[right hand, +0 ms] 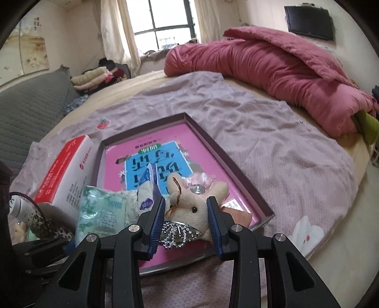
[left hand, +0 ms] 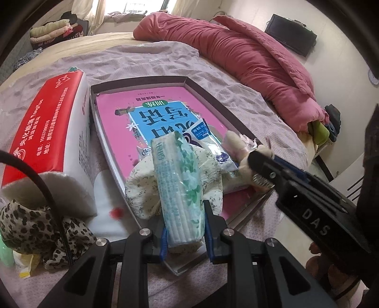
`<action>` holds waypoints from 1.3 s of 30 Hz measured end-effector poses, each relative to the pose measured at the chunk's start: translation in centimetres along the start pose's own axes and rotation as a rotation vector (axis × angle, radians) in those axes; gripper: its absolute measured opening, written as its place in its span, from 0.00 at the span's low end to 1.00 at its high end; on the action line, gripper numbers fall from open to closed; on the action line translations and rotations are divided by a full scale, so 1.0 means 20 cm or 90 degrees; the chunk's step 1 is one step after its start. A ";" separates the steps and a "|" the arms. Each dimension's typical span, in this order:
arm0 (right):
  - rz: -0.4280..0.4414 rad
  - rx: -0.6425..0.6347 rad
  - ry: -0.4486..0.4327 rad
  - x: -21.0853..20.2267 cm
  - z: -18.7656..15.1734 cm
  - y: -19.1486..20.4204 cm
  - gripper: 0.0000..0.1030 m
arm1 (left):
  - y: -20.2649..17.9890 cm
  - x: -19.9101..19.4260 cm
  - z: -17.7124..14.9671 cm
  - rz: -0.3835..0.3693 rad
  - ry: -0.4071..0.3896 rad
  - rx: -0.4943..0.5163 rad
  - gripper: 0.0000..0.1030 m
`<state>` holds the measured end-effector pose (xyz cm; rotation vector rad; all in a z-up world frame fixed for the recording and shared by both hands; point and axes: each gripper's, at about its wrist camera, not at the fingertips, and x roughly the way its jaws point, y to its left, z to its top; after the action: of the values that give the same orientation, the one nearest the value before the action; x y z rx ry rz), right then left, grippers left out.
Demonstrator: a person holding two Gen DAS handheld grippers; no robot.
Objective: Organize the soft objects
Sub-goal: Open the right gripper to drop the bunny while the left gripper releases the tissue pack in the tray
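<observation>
Bedroom light comes from a window at twelve o'clock in the left wrist view, falling on a wide bed (left hand: 113, 40) spread with a rumpled lilac sheet (left hand: 151, 59); a rolled pink quilt (left hand: 248, 61) lies across it toward two o'clock, with a dark screen (left hand: 291, 38) on the wall behind and folded clothes (left hand: 54, 29) at eleven. On the sheet sits a shallow tray (left hand: 214, 94) with a pink and blue printed sheet on its floor, and a red and white tissue pack (left hand: 49, 128) stands just beside its nine o'clock wall. The left gripper (left hand: 184, 227) is clenched on a green-patterned tissue packet (left hand: 180, 182), which runs from between the jaws up toward twelve, over a floral cloth (left hand: 142, 189) bunched in the tray's near end. At three o'clock the right gripper (left hand: 258, 165) reaches in, its tips at a cream plush toy (left hand: 234, 142). A leopard-print cloth (left hand: 35, 220) lies at eight o'clock. From the right wrist view, the same bed, quilt (right hand: 272, 66), window (right hand: 165, 21) and wall screen (right hand: 309, 22) fill the upper half, with a grey quilted cushion (right hand: 30, 113) at nine o'clock. The right gripper (right hand: 186, 222) is grasping the plush toy (right hand: 189, 203), whose head sits squarely between the blue pads (right hand: 157, 220), over the near end of the tray (right hand: 236, 173); a rhinestone ornament (right hand: 180, 234) shows just below it. The green packet (right hand: 104, 213) lies at eight o'clock of the jaws, beside the tissue pack (right hand: 68, 170).
</observation>
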<state>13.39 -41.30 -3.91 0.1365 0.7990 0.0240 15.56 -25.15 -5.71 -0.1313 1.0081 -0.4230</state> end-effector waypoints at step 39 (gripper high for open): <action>-0.103 0.152 -0.094 -0.14 0.02 -0.25 0.69 | -0.03 0.09 0.08 -0.019 0.014 -0.007 0.24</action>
<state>11.61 -46.50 -2.38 0.2954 0.6617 -0.2329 17.52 -26.47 -6.10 -0.1522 1.0310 -0.4461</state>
